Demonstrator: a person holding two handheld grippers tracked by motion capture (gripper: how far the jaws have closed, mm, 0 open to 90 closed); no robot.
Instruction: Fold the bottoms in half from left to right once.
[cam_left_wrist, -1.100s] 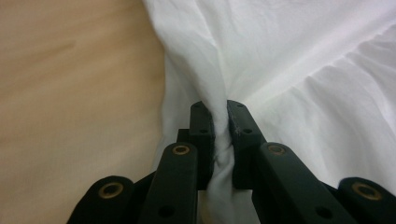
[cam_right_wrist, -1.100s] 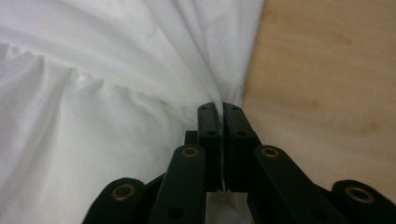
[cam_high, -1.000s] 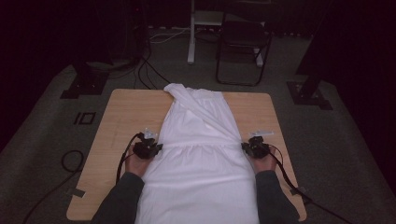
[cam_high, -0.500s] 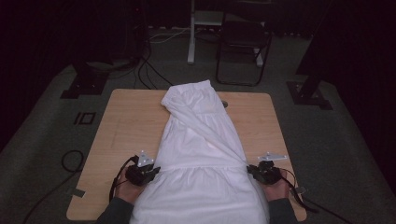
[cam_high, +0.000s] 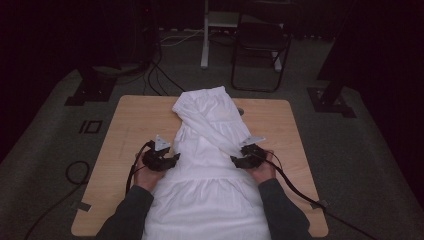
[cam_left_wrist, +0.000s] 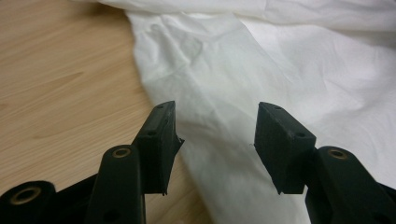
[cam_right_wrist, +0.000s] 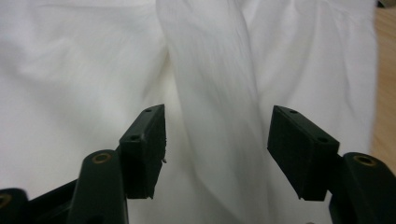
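Observation:
A white garment (cam_high: 210, 165) lies lengthwise down the middle of the wooden table (cam_high: 130, 120), its far part folded into a narrow strip. My left gripper (cam_high: 172, 159) sits at the garment's left edge, open, its jaws apart over the cloth's edge (cam_left_wrist: 205, 121). At the right edge my right gripper (cam_high: 236, 160) is also open, jaws spread above white folds (cam_right_wrist: 210, 93). Nothing is held between either pair of jaws. The near end of the garment hangs toward the person, between the two sleeves.
A dark folding chair (cam_high: 260, 45) and a white stand (cam_high: 205, 35) are on the carpet beyond the table. Cables (cam_high: 295, 185) trail from both grippers. Bare wood (cam_high: 285, 125) shows on either side of the garment.
Both grippers pulled back toward the person half a second ago, then moved forward and inward to the garment's sides. The garment's far part now lies folded narrower.

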